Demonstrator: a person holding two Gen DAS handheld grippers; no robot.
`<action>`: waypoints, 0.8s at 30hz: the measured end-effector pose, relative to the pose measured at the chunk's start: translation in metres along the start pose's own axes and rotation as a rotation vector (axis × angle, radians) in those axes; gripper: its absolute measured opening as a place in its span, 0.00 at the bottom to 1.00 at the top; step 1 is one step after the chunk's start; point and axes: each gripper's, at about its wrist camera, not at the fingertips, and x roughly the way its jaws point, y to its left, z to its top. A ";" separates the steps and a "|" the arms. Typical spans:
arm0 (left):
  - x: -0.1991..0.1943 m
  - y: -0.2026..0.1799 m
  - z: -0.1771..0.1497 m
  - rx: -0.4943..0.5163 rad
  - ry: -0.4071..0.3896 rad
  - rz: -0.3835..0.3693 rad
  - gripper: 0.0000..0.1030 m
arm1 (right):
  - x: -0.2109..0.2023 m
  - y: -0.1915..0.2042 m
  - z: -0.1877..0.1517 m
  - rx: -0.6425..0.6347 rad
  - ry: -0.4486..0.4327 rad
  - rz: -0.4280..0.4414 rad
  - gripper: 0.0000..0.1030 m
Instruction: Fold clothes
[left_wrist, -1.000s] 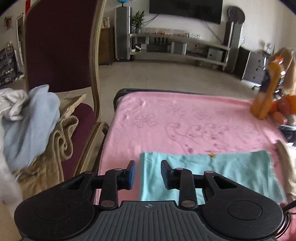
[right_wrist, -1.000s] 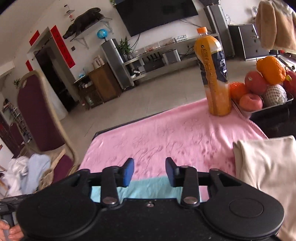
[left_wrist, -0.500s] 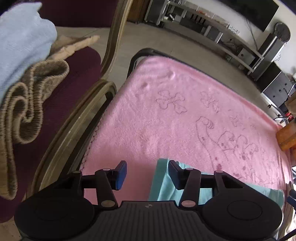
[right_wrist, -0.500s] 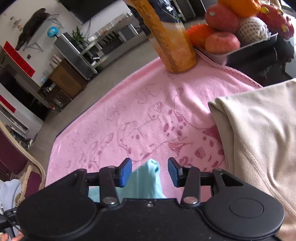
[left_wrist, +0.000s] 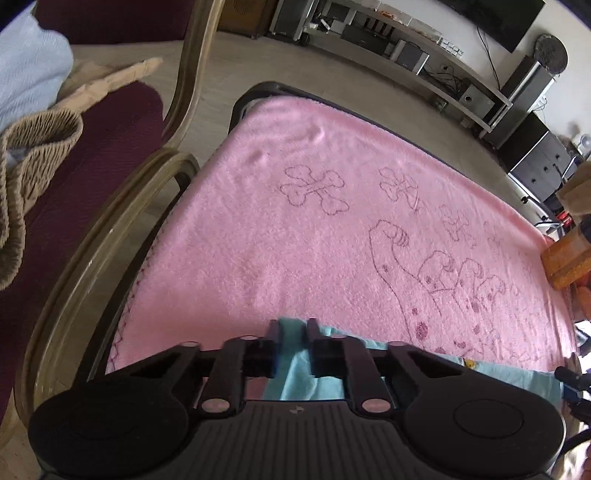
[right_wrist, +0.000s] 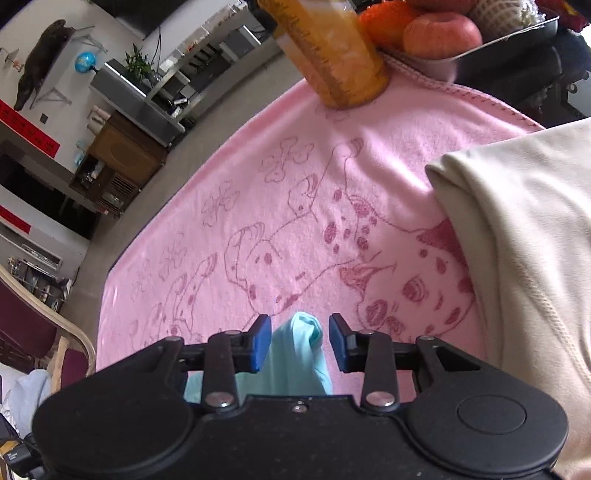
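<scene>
The left gripper (left_wrist: 291, 328) has just clamped the teal garment (left_wrist: 303, 380), at 6 o'clock on the pink blanket (left_wrist: 295, 240). The right gripper (right_wrist: 299, 332), closing, straddles a corner unpinched. Grip fully, then lift both evenly.

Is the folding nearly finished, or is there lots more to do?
One cream garment already lies folded on the pink blanket. The teal cloth is in hand: the left gripper has just closed on its corner, and the right gripper is closing around the other. A pile of clothes on the chair waits.
</scene>
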 end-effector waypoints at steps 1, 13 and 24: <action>0.001 -0.002 -0.001 0.013 -0.008 0.019 0.06 | 0.003 -0.001 0.001 0.012 0.006 0.001 0.33; 0.007 -0.011 -0.010 0.077 -0.034 0.181 0.05 | 0.014 0.004 0.001 -0.037 -0.063 -0.113 0.04; -0.016 -0.011 -0.012 0.095 -0.187 0.416 0.13 | -0.007 0.007 0.000 -0.127 -0.205 -0.297 0.03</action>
